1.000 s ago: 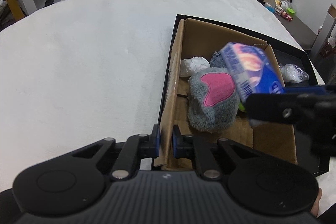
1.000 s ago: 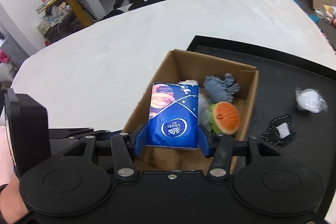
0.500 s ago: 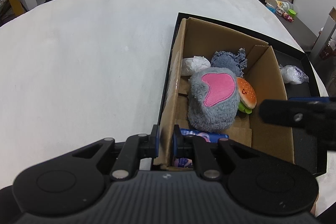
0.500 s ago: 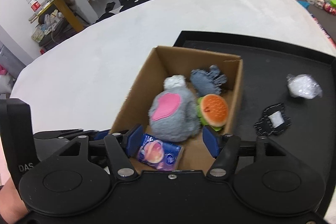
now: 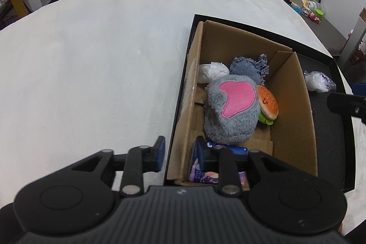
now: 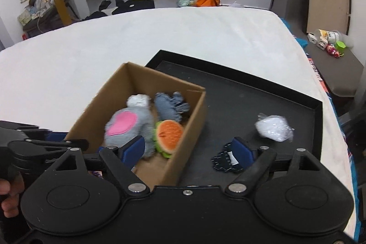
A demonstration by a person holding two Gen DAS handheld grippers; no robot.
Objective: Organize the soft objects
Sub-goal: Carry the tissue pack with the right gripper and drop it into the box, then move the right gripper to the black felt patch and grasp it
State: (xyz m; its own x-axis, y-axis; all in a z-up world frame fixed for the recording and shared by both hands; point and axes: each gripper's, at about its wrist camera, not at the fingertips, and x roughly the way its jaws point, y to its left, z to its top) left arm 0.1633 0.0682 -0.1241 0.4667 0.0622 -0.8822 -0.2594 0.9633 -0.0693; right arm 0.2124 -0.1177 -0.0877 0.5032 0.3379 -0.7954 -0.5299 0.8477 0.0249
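Observation:
A cardboard box [image 5: 290, 104] stands on a black tray [image 6: 251, 93]. Inside lie a grey plush with a pink patch [image 5: 231, 111], a burger plush [image 5: 268, 104], a grey-blue cloth [image 5: 249, 68], a white crumpled ball [image 5: 212, 71] and a blue tissue pack [image 5: 205, 173] at the near end. My left gripper [image 5: 180, 151] straddles the box's near left wall; its jaws are opening and the pads stand off the cardboard. My right gripper [image 6: 188, 150] hangs over the box's right wall, its jaws opening wide with nothing held.
On the tray right of the box lie a white plastic-wrapped ball [image 6: 273, 128] and a dark dotted fabric piece [image 6: 225, 158]. The tray sits on a white padded surface [image 5: 91, 61]. Shelves and clutter lie on the floor beyond.
The right gripper let go of the tissue pack, which dropped into the box's near end, then swung right and opened wider. The left gripper released its pinch on the box wall.

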